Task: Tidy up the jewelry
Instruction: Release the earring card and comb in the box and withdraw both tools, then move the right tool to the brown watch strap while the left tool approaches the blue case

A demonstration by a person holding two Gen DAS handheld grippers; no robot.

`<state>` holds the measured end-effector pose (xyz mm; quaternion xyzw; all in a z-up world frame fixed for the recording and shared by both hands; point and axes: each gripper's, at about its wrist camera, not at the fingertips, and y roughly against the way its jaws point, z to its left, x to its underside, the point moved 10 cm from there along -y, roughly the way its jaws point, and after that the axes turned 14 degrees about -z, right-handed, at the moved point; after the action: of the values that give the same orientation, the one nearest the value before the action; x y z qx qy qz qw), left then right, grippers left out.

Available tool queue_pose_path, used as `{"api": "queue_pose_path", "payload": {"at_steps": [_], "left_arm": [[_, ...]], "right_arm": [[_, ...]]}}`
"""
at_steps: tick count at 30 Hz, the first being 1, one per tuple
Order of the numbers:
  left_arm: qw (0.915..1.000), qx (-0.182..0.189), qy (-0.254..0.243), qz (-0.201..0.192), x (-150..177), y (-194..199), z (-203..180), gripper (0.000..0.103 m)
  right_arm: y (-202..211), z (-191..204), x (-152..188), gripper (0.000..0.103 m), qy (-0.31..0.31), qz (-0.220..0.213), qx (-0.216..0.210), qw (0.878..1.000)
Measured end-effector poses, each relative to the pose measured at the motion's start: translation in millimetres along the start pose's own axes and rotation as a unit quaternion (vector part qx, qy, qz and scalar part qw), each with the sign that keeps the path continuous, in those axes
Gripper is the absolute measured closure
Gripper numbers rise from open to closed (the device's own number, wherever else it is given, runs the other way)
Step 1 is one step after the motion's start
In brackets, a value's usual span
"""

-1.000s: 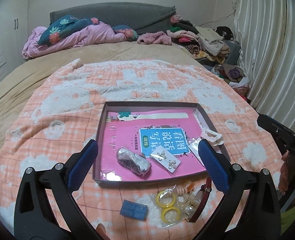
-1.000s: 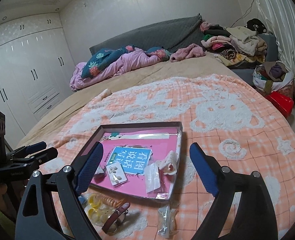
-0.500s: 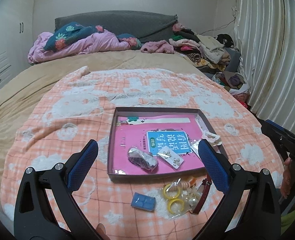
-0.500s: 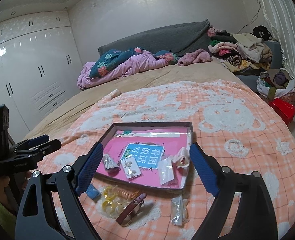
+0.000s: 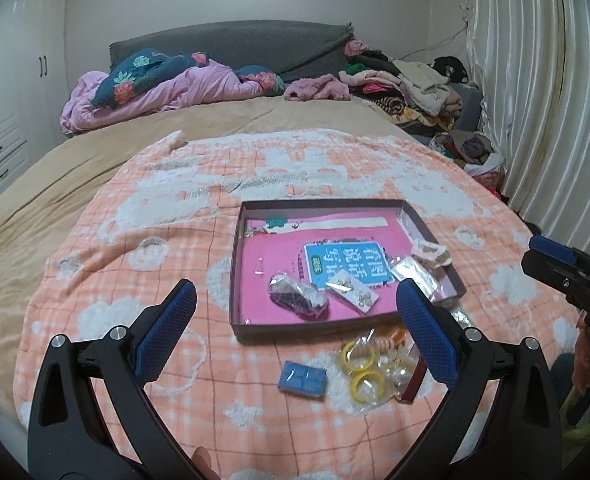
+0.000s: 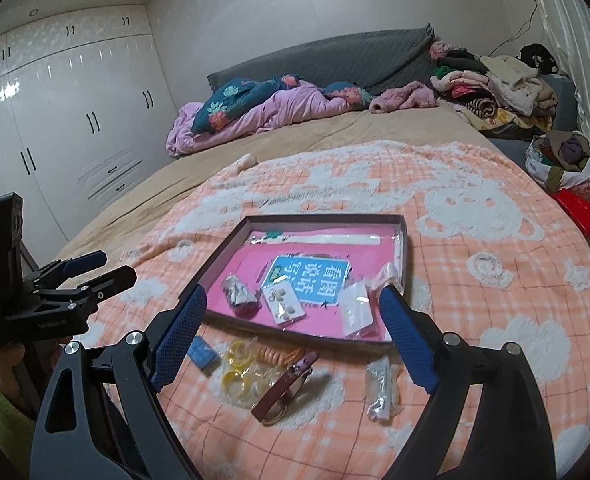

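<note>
A shallow dark box (image 5: 234, 280) lined in pink lies on the orange checked blanket. Inside it are a silvery bag of dark beads (image 5: 297, 294), an earring card (image 5: 353, 294) and a clear packet (image 6: 355, 312). In front of the box lie a small blue case (image 5: 303, 378), a bag with yellow rings (image 5: 361, 368), a dark red strap (image 6: 285, 384) and a small clear bag (image 6: 381, 394). My left gripper (image 5: 295, 292) hangs open above the blanket, short of the box. My right gripper (image 6: 293, 296) is open too, with nothing between its fingers.
The blanket (image 5: 155, 240) covers the near part of a bed. Crumpled bedding (image 5: 167, 84) and piled clothes (image 5: 415, 84) lie at the far end. Curtains (image 5: 543, 100) hang on the right, white wardrobes (image 6: 67, 128) stand on the left. A red tub (image 6: 577, 212) sits beside the bed.
Both grippers have drawn back from the box, which now looks smaller and farther away. Both stay open and nothing on the blanket has moved.
</note>
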<state>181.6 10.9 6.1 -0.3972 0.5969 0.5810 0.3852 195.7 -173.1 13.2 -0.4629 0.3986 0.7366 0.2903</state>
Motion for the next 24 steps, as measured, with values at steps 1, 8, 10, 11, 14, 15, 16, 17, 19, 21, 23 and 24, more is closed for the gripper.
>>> {"api": "queue_pose_path", "payload": {"at_steps": [1,8,10,11,14,15,16,17,19,21,23,24], "left_arm": [[1.0000,-0.001,-0.001,0.001,2,1,0,0.009],[0.9998,-0.002,-0.007,0.019,20,1,1,0.009],[0.9997,-0.005,-0.009,0.024,25,1,2,0.009],[0.9996,-0.006,-0.008,0.026,27,1,3,0.009],[0.9993,-0.009,-0.013,0.034,35,0,2,0.009],[0.9991,-0.012,-0.017,0.036,38,0,3,0.009],[0.9990,-0.014,-0.018,0.038,39,-1,3,0.009],[0.9989,-0.015,-0.019,0.039,41,-1,4,0.009],[0.9987,-0.017,-0.020,0.043,45,-1,5,0.009],[0.9985,-0.020,-0.021,0.046,48,-2,7,0.009],[0.9982,-0.022,-0.021,0.052,53,-4,8,0.009],[0.9980,-0.023,-0.022,0.055,56,-5,8,0.009]], "right_arm": [[0,1,1,0.016,0.000,0.002,0.000,1.000],[-3,6,16,0.016,0.004,0.018,-0.006,1.000],[-5,6,20,0.016,0.004,0.023,-0.007,1.000],[-5,6,22,0.016,0.004,0.025,-0.007,1.000],[-7,6,29,0.016,0.003,0.032,-0.009,0.999],[-8,6,32,0.016,0.002,0.035,-0.009,0.999],[-9,6,35,0.016,0.002,0.039,-0.009,0.999],[-10,6,39,0.016,0.002,0.043,-0.010,0.999],[-11,6,44,0.016,0.000,0.048,-0.010,0.999],[-13,6,51,0.016,-0.002,0.055,-0.012,0.998],[-15,7,58,0.016,-0.005,0.061,-0.014,0.998],[-17,8,63,0.016,-0.006,0.067,-0.016,0.998]]}}
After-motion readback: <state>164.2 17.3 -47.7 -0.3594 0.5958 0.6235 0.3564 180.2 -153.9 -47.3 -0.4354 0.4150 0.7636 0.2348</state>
